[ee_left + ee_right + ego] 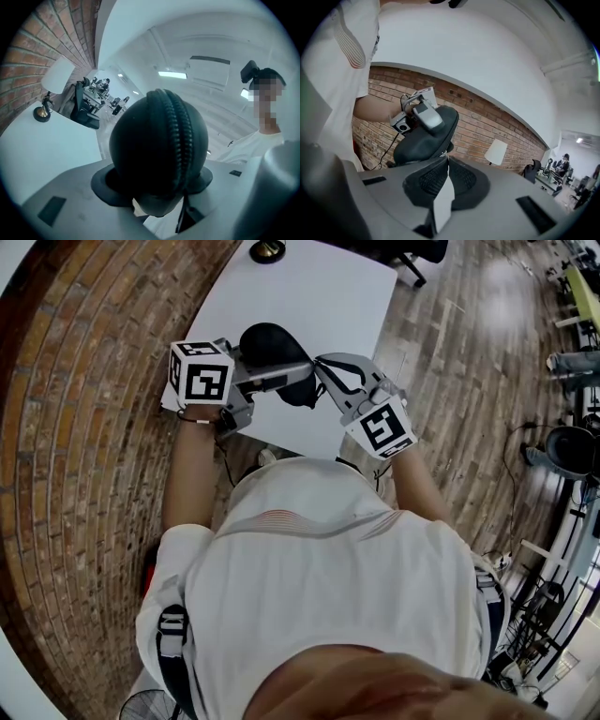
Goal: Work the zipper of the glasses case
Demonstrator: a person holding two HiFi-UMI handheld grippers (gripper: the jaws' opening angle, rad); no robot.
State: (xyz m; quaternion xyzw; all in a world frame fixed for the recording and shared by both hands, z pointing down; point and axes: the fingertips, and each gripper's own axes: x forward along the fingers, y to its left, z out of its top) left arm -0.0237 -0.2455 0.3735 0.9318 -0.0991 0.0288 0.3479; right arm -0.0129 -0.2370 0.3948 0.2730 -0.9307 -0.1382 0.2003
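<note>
Both tools on the glasses case [274, 345], held up over the desk [309, 287]

The left tool [281, 379] is spread wide and clamped round the case. The right tool [446, 159] is pinched tight at the seam, apparently on the zipper pull [447, 151]. My worry: that tiny tab slipping out on a hard tug, or the rounded case twisting in the left grip. Only the left gripper view shows the zipper teeth [180, 136], meshed at that end; only the right gripper view shows the pinch.

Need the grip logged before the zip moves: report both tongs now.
Left tongs: closed on the glasses case.
Right tongs: shut, tips against the case's edge; whether anything is pinched cannot be told.
</note>
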